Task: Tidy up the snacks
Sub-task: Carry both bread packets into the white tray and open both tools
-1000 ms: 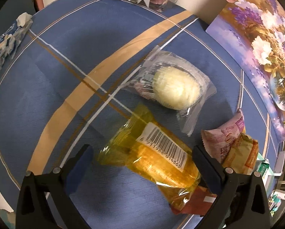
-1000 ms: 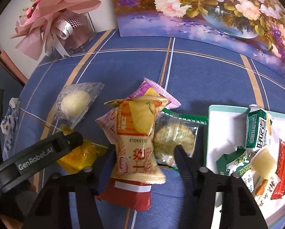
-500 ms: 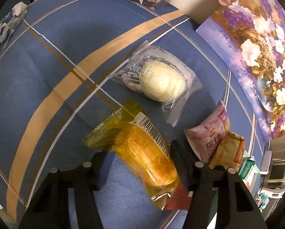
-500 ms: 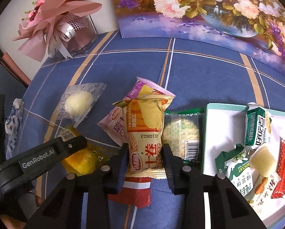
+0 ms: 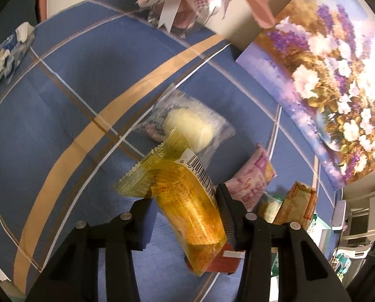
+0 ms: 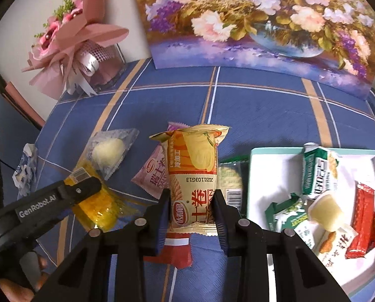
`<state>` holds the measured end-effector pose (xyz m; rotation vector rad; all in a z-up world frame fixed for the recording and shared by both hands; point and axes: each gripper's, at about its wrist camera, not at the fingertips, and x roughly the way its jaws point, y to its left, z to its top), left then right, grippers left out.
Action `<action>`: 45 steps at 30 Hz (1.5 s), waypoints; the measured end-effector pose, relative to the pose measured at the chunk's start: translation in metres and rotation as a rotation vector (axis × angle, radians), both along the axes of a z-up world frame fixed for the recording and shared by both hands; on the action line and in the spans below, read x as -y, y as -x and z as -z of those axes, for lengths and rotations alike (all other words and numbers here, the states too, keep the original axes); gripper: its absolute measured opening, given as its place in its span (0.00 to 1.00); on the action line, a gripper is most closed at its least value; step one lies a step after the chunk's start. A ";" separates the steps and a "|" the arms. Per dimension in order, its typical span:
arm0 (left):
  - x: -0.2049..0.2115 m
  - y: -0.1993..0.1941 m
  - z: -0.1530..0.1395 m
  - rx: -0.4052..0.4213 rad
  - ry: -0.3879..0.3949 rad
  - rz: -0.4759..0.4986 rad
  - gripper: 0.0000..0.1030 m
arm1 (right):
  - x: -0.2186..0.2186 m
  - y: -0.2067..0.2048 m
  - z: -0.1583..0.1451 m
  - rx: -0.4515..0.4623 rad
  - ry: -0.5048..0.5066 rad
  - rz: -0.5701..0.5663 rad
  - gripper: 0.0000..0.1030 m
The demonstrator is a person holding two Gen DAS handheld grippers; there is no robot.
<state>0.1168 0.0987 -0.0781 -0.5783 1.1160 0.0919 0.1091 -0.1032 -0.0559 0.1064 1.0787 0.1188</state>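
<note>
the tray (image 6: 257, 176) sits on the blue cloth (image 6: 262, 105) at 3 o'clock in the right view, already holding several packets; it is rigid and needs no grip. the orange pack (image 6: 193, 176) is pinched across its lower middle by the right gripper (image 6: 191, 209), both pads pressed against its sides, top seal pointing to 12 o'clock. it looks light, air-puffed and soft, with slick film, so hold mid-body, not on the crimped seal, and squeeze gently to avoid crushing the contents. the yellow cake (image 5: 190, 201) is pinched by the left gripper (image 5: 184, 206) across its body, barcode end toward 12 o'clock; it appears soft, light and slippery, and its free lower end sags, so a mid-body hold suits it. loose on the cloth lie the pink pack (image 6: 153, 176), the clear-wrapped ball (image 6: 109, 148) at 10 o'clock, likely fragile, and a red pack (image 6: 177, 251) under the right gripper.
</note>
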 end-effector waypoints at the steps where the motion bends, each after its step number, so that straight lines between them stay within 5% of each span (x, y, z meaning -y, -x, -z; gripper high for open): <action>1: 0.001 0.001 -0.003 0.010 -0.001 0.002 0.46 | 0.002 0.001 -0.002 0.002 0.005 0.005 0.34; 11: 0.033 0.003 -0.035 0.090 -0.026 0.079 0.46 | 0.040 0.010 -0.015 0.010 0.022 0.093 0.34; 23: 0.127 0.010 -0.057 0.157 -0.074 0.316 0.46 | 0.133 0.027 -0.028 0.022 0.000 0.315 0.34; 33: 0.204 0.019 -0.049 0.165 -0.097 0.489 0.46 | 0.212 0.048 -0.030 0.004 0.000 0.490 0.34; 45: 0.221 -0.012 -0.014 0.106 -0.140 0.512 0.46 | 0.230 0.038 0.005 -0.081 -0.028 0.513 0.34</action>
